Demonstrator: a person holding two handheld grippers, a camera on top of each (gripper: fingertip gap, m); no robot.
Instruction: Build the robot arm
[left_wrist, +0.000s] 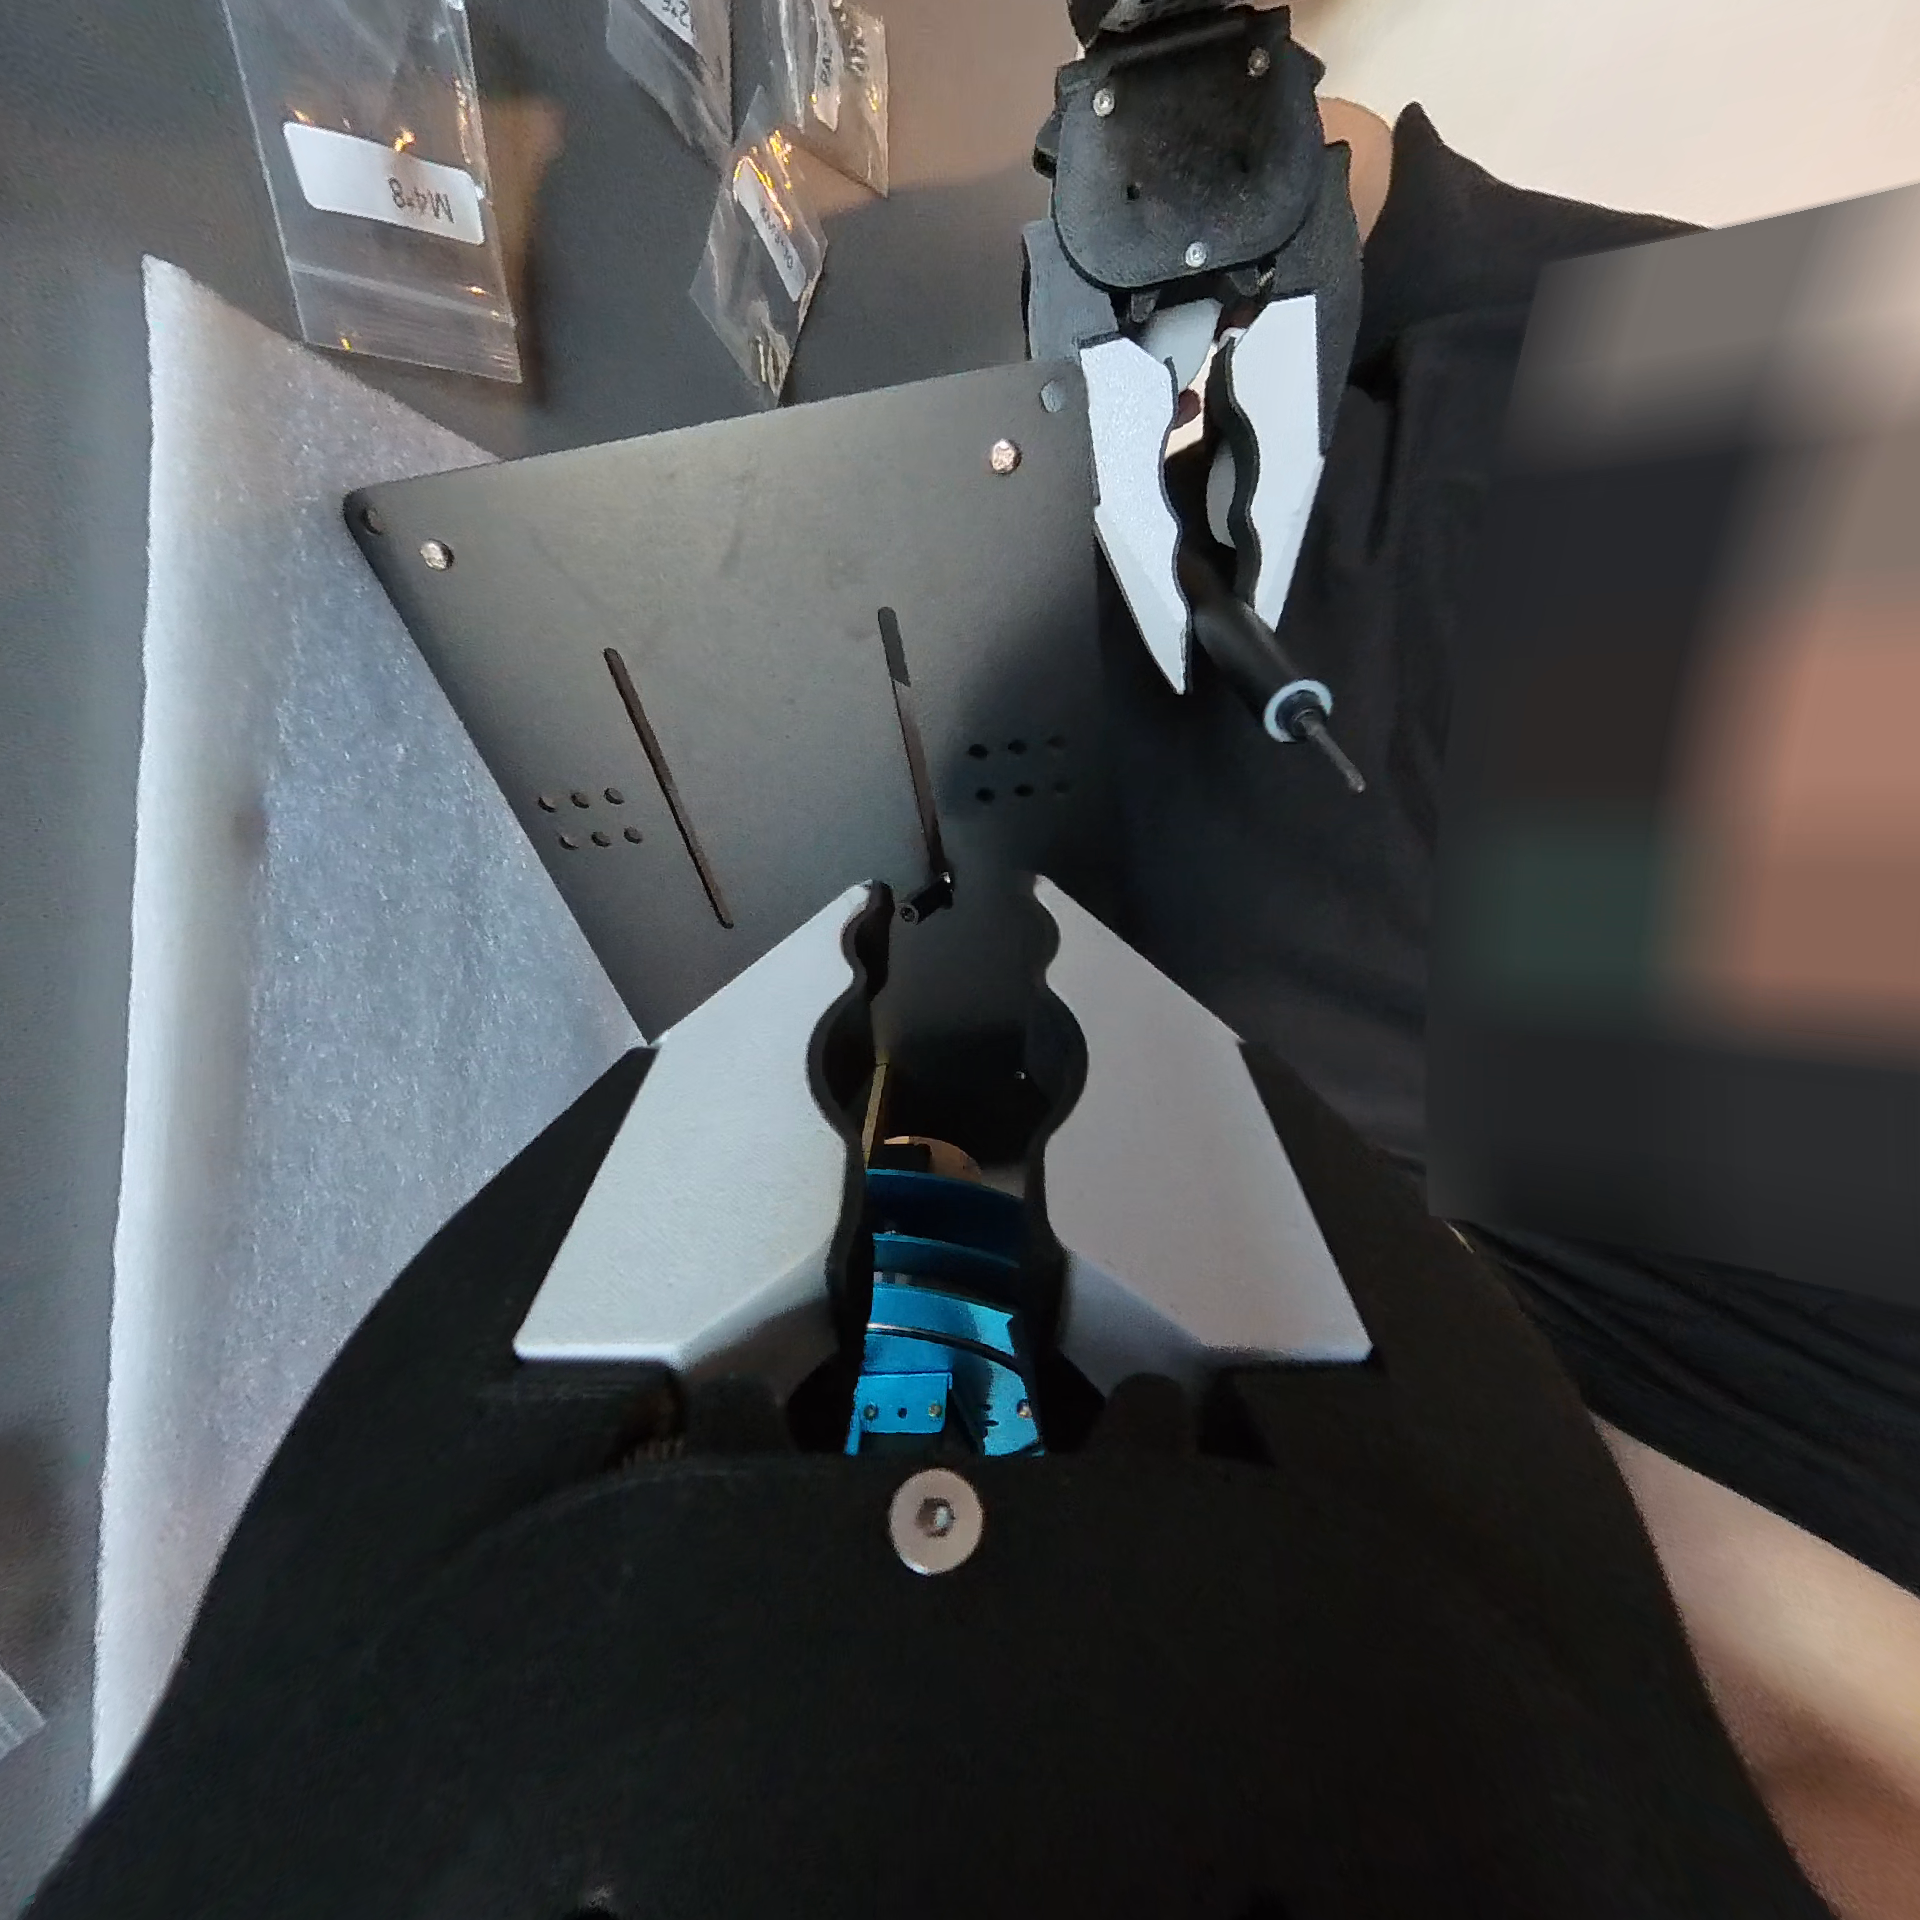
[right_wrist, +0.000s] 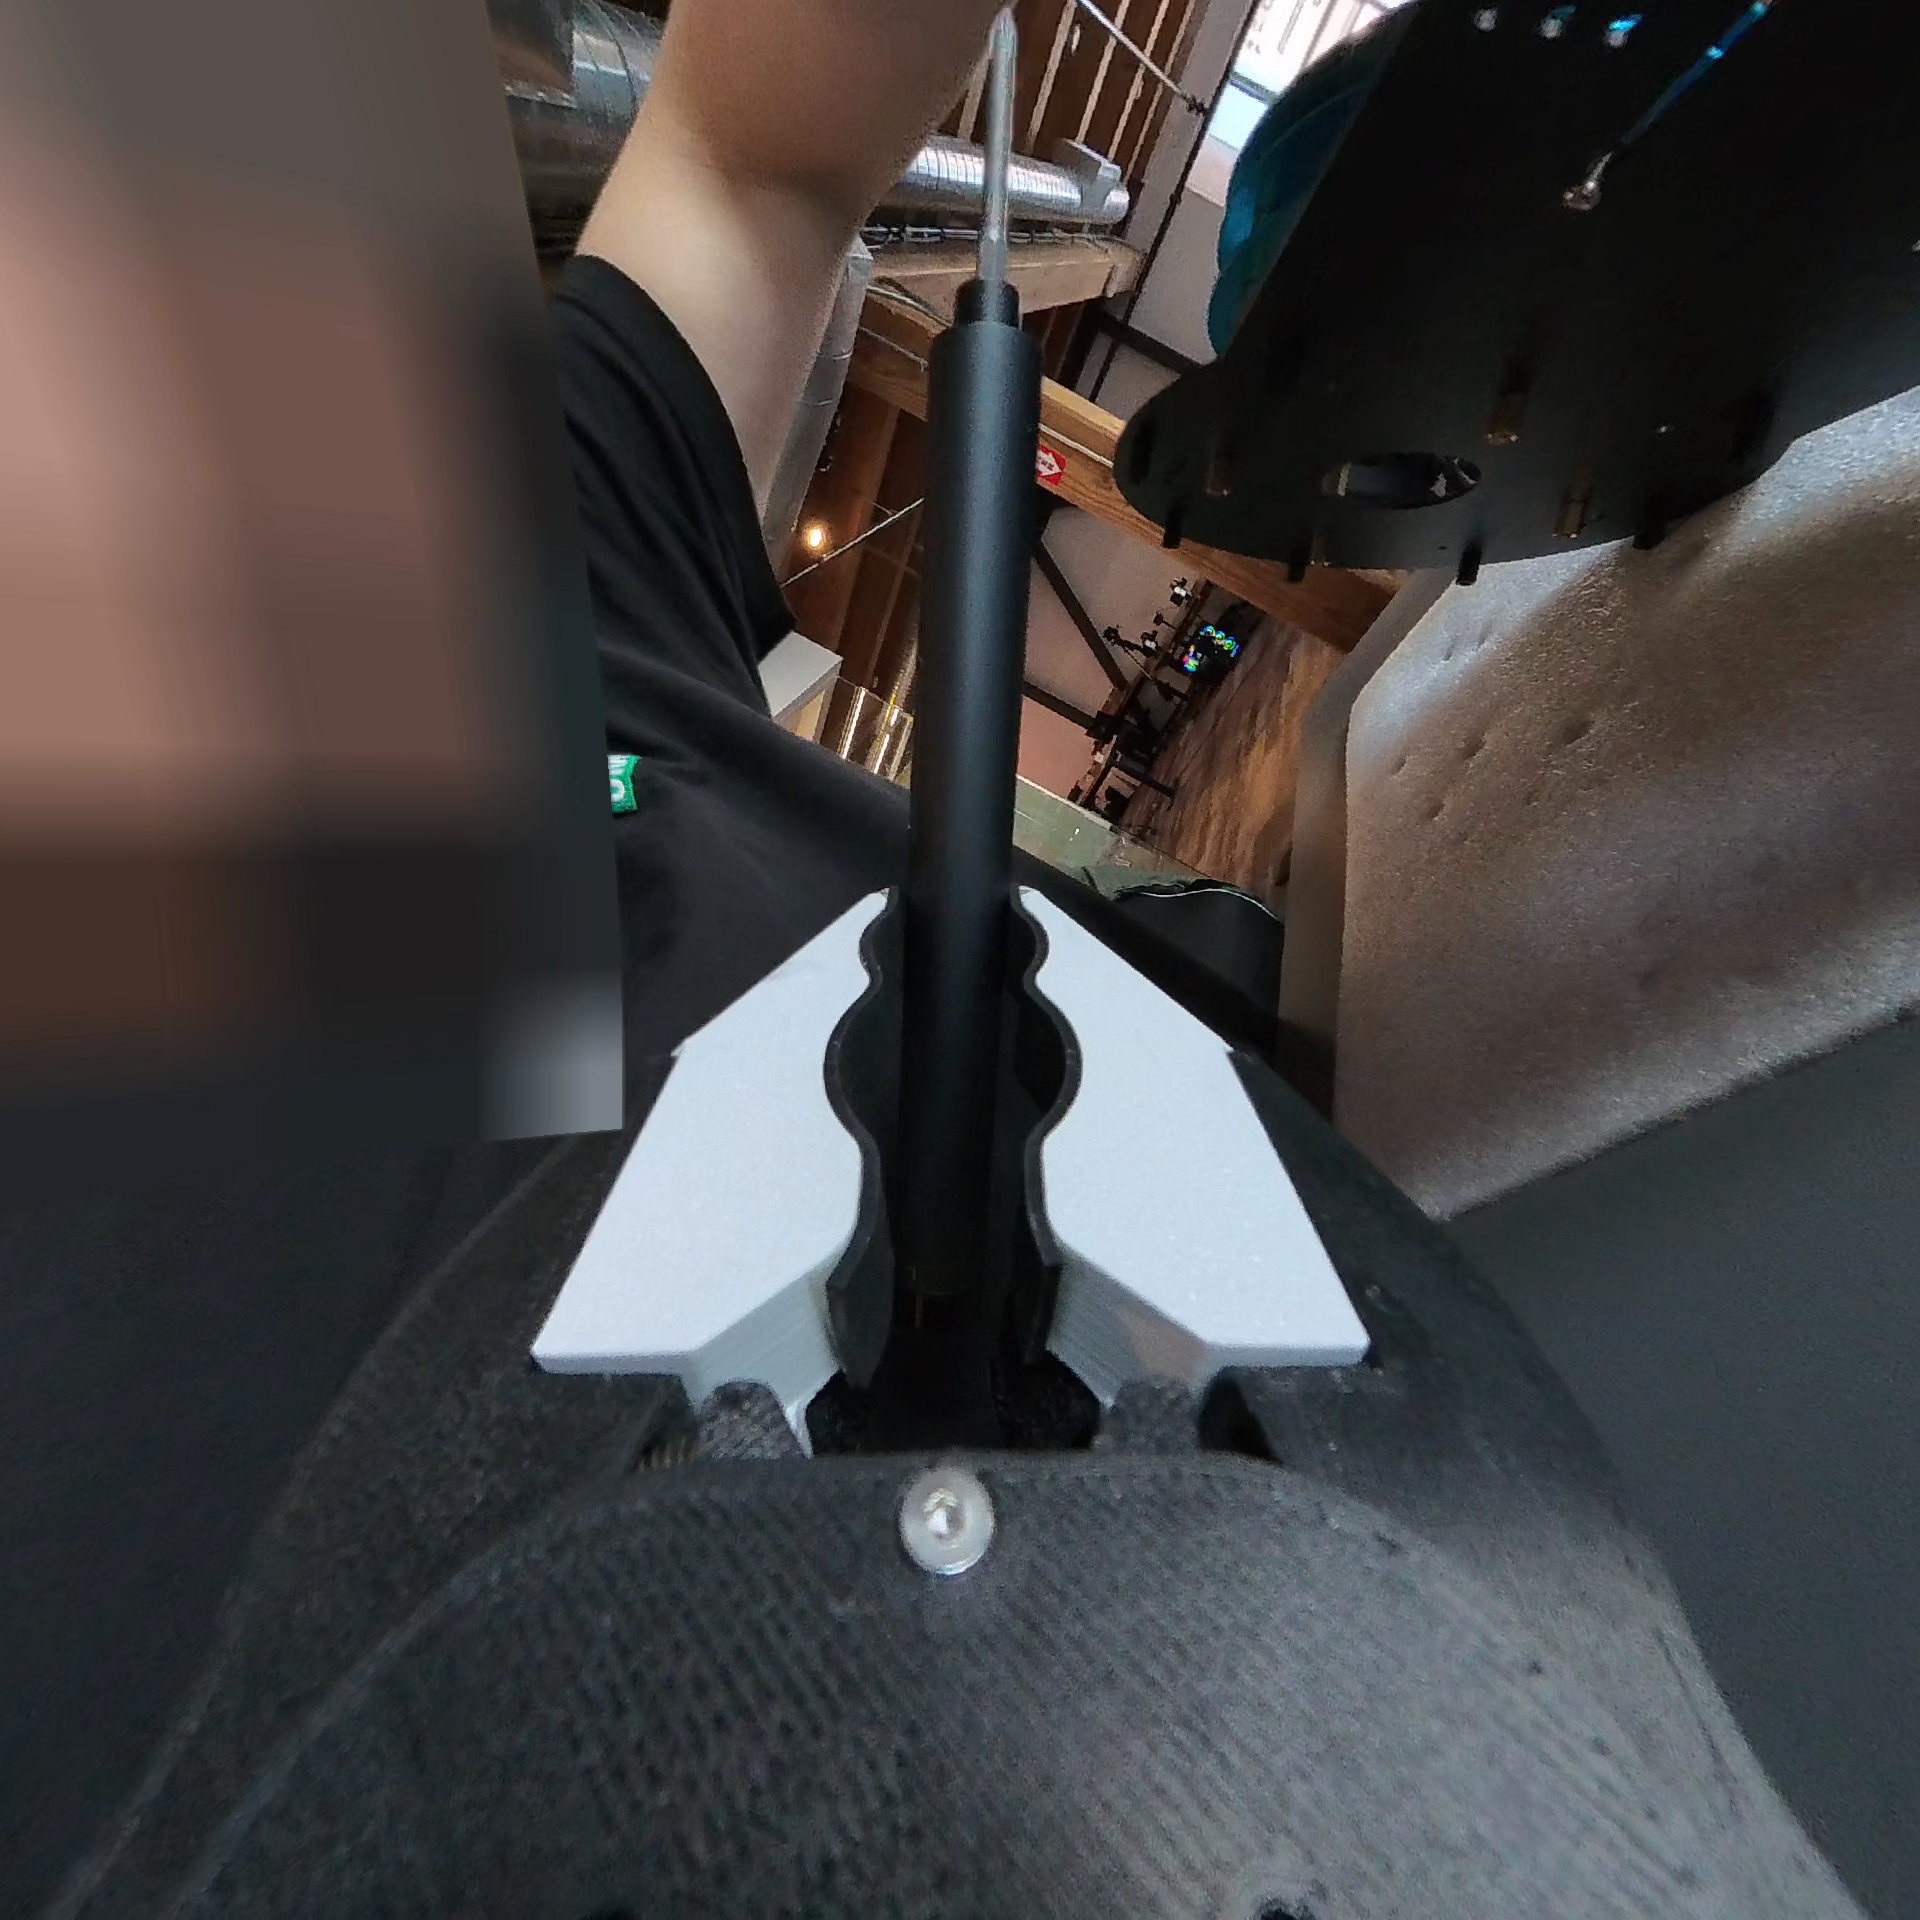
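Left gripper (left_wrist: 956, 904): fingers closed on a blue anodised metal part (left_wrist: 925, 1320), which sits deep between them, toward the base at 6 o'clock in the left wrist view. The fingertips stand apart beyond it. A brass-coloured bit shows just past the blue part (too hidden to identify).

At 12 o'clock from the left fingertips: black metal plate (left_wrist: 727, 644), tilted, with two long slots, two clusters of small holes and silver screws near its far edge. A small black screw (left_wrist: 928, 902) lies on the plate just at the left fingertips, at the near end of the right-hand slot. The plate rests against white foam (left_wrist: 312, 831) at 9 o'clock. Clear zip bags (left_wrist: 374, 187) with white labels lie at 11 o'clock, well apart.

Right gripper (right_wrist: 951, 904): clamped on a black screwdriver (right_wrist: 966, 727), handle running along the fingers, thin metal bit pointing out to 12 o'clock. In the left wrist view it shows at 1 o'clock, off the plate's right edge, bit in the air and touching nothing.

Right wrist view, 2 o'clock: underside of the black plate with brass standoffs, on the foam. A person's arm in a black sleeve (right_wrist: 665, 520) is at 11 o'clock.
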